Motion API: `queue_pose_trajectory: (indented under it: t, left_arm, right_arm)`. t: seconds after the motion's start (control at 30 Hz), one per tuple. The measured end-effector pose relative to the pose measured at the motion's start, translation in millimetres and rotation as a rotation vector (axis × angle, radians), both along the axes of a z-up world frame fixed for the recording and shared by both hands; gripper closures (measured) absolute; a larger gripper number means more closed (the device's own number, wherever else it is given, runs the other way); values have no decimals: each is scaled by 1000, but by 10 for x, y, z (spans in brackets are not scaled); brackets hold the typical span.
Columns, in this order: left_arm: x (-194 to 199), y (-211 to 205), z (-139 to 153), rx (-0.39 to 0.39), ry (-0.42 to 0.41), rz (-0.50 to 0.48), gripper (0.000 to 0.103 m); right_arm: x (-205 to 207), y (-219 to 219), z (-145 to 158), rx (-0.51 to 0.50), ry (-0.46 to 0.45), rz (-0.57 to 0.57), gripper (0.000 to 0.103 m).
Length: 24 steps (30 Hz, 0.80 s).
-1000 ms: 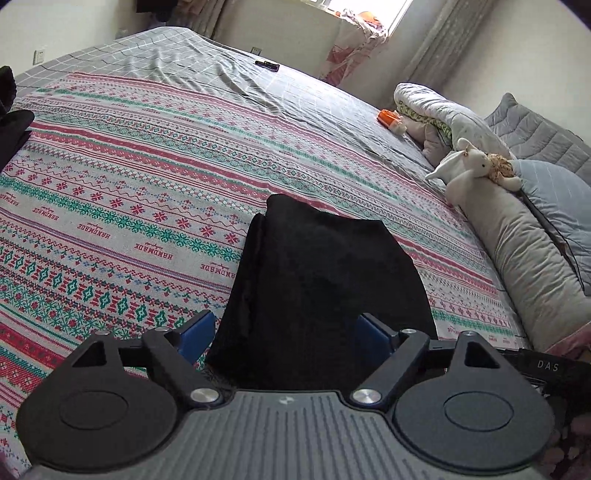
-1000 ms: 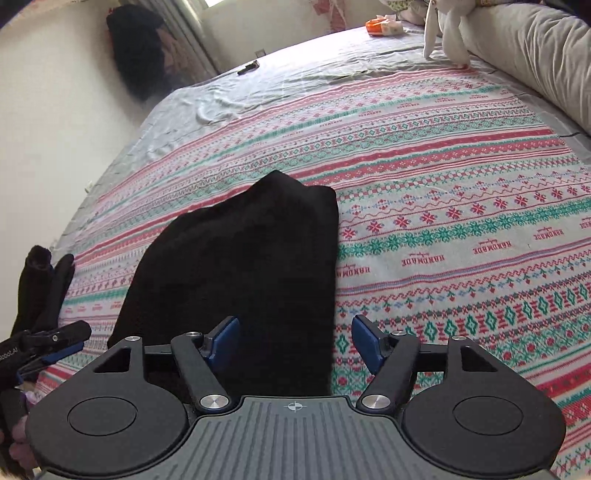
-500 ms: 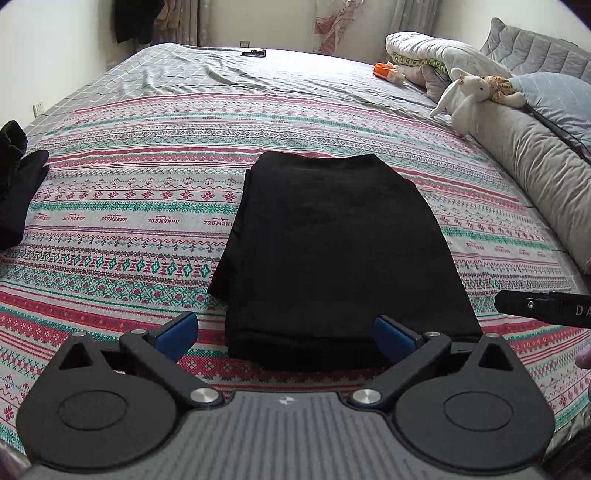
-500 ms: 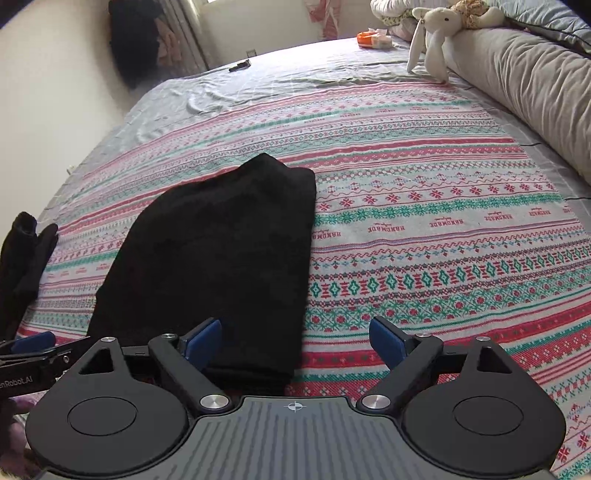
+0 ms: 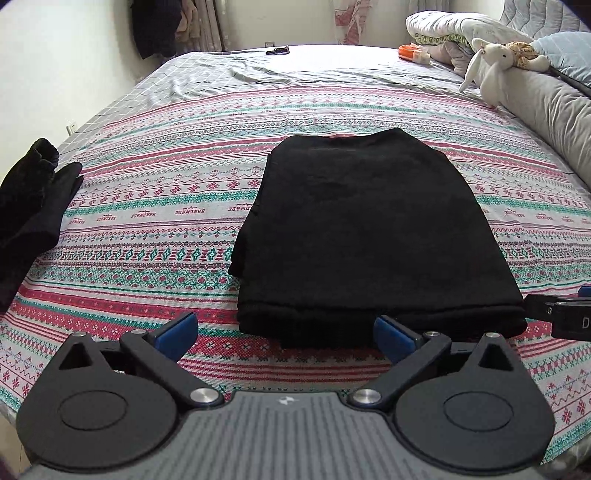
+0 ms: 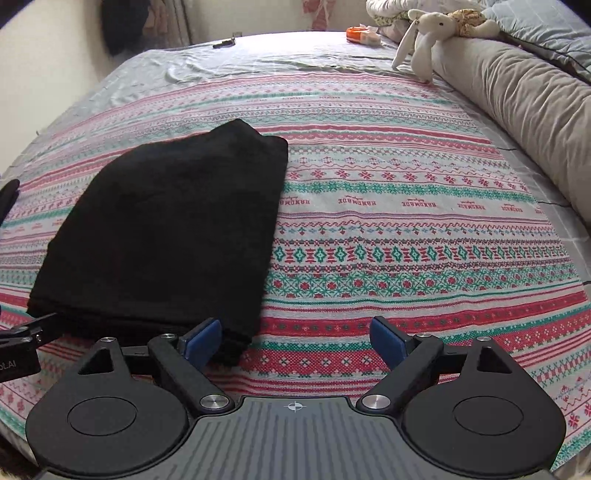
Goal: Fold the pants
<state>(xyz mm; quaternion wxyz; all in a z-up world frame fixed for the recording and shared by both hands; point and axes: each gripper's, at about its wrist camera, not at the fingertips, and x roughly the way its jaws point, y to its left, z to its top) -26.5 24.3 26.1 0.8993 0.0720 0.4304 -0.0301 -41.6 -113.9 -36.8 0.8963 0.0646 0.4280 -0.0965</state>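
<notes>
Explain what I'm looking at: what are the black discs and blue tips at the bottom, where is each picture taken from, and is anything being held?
A person carries a hand-held claw in each hand, each with a camera looking along its two blue-tipped fingers. One picture is from the left claw, the other from the right claw. Both stand open and hold nothing. The right one's jaws have just been opening. On the patterned bedspread lie the folded black pants, untouched. More dark clothing sits at the left edge, and a plush rabbit rests on the pillows.

bed (image 5: pixel 184 206): wearing striped patterned cover, grey checked sheet (image 5: pixel 229 70) beyond
wall (image 5: pixel 55 55): cream, dark clothing (image 5: pixel 155 26) hanging
curtain (image 5: pixel 345 18): daylight coming through
</notes>
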Motion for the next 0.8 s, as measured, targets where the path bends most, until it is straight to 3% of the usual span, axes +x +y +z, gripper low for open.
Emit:
queue_pose_trajectory:
  t: [0.8]
  left_arm:
    - [-27,-64,-53,-30,28,-32,0]
  right_arm:
    - [20,180,-104,-13,34,72,9]
